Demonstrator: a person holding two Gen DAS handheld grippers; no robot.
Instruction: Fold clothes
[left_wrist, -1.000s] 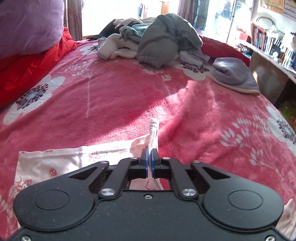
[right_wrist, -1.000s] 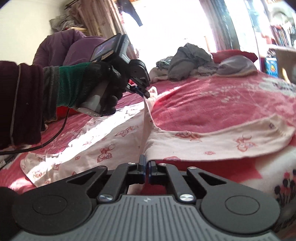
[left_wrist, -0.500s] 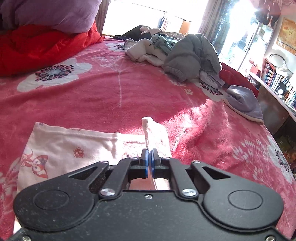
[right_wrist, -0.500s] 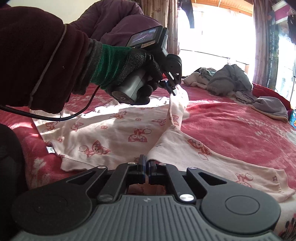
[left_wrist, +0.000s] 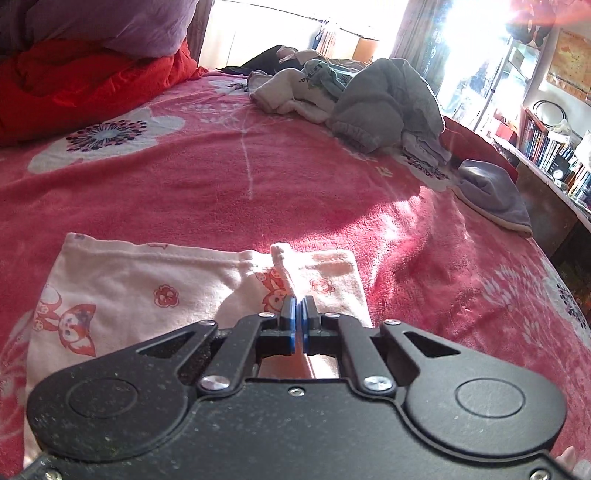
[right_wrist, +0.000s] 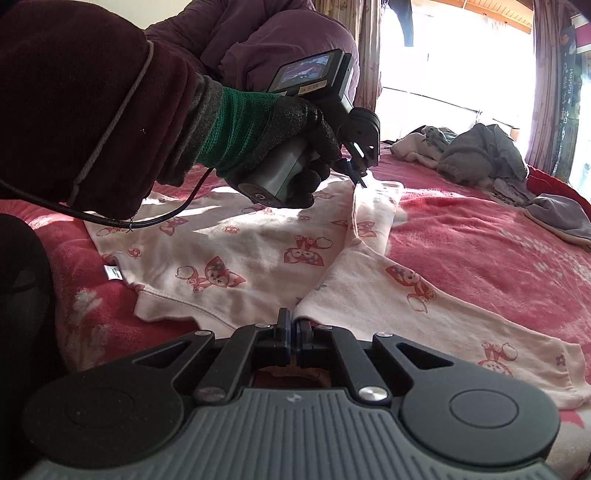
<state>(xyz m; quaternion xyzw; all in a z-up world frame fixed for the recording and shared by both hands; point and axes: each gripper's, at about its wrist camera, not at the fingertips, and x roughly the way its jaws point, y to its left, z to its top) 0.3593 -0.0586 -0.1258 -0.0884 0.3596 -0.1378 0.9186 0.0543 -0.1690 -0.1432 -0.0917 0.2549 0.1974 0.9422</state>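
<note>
Right wrist view: red floral blanket (right_wrist: 480, 258) covers the bed and the pale pink printed shirt (right_wrist: 229, 258) lies spread on its near side. One side of the shirt is drawn over its middle, and one sleeve trails off to the right, flat on the blanket. A heap of unfolded clothes (right_wrist: 476, 155) sits well apart at the far end, with a grey-lilac garment (right_wrist: 561, 218) beside it.

Gloved hand (right_wrist: 295, 147) carries the left gripper (right_wrist: 360, 177), jaws pinched tight on the shirt's raised edge, which is lifted in a ridge. The left wrist view confirms cloth clamped between the blue pads (left_wrist: 291, 317). Right gripper (right_wrist: 290, 332) jaws are nearly together at the shirt's near edge; fabric seems to be caught between them, but I can't say for sure.

Handling: thin knit, light, limp and not fragile. It will sag and crease wherever it isn't supported, and the plush blanket will likely drag on it. Best hold is on seams or hems, both points on one edge and kept taut, so the fold line stays straight.
</note>
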